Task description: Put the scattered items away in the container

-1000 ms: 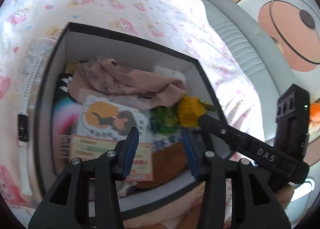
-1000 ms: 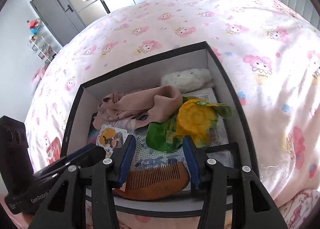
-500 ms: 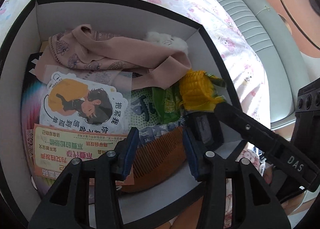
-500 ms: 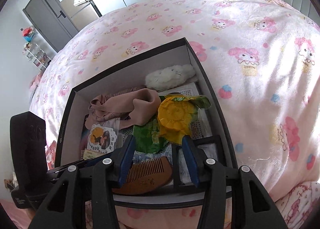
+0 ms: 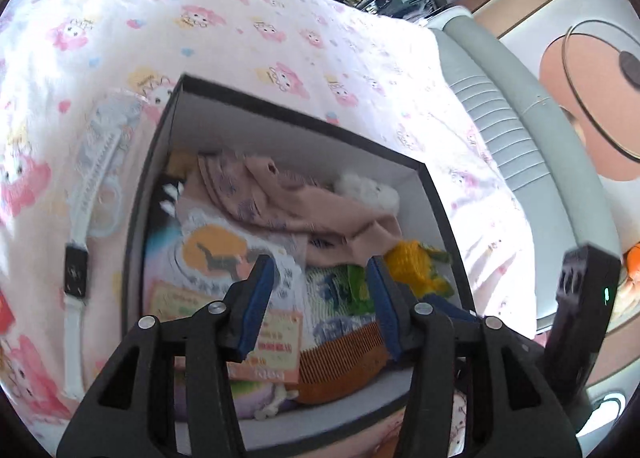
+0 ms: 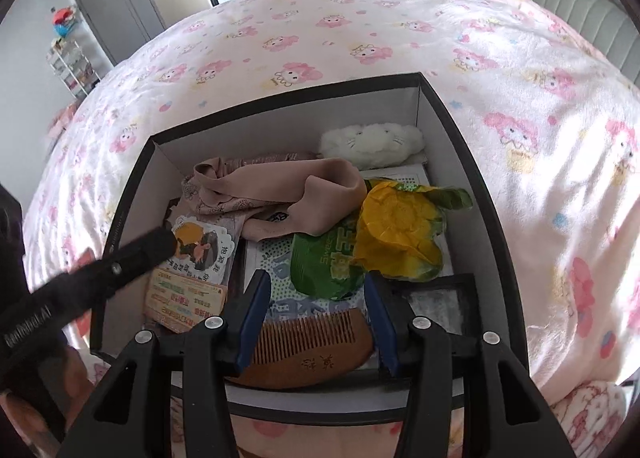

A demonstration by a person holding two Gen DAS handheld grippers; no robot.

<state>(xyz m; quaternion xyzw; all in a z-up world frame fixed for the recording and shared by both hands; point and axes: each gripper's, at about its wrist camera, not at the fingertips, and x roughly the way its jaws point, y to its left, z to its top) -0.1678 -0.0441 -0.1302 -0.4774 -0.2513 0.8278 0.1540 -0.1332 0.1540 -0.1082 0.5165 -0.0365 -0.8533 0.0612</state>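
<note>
Both tongs hovered empty over the filled black box (image 6: pixel 472 177) on the pink cartoon-print bedspread (image 6: pixel 400 29).

The left gripper (image 5: pixel 320 294) was opening, nothing between its blue pads; the right gripper (image 6: pixel 316 314) stood parted above the brown wooden comb (image 6: pixel 316 346) at lower centre. Inside lay a beige cloth (image 6: pixel 280 185), a white plush toy (image 6: pixel 372 139) and a yellow-green snack bag (image 6: pixel 396 234). A white wristwatch (image 5: pixel 78 270) lay outside the box, left of frame.
</note>
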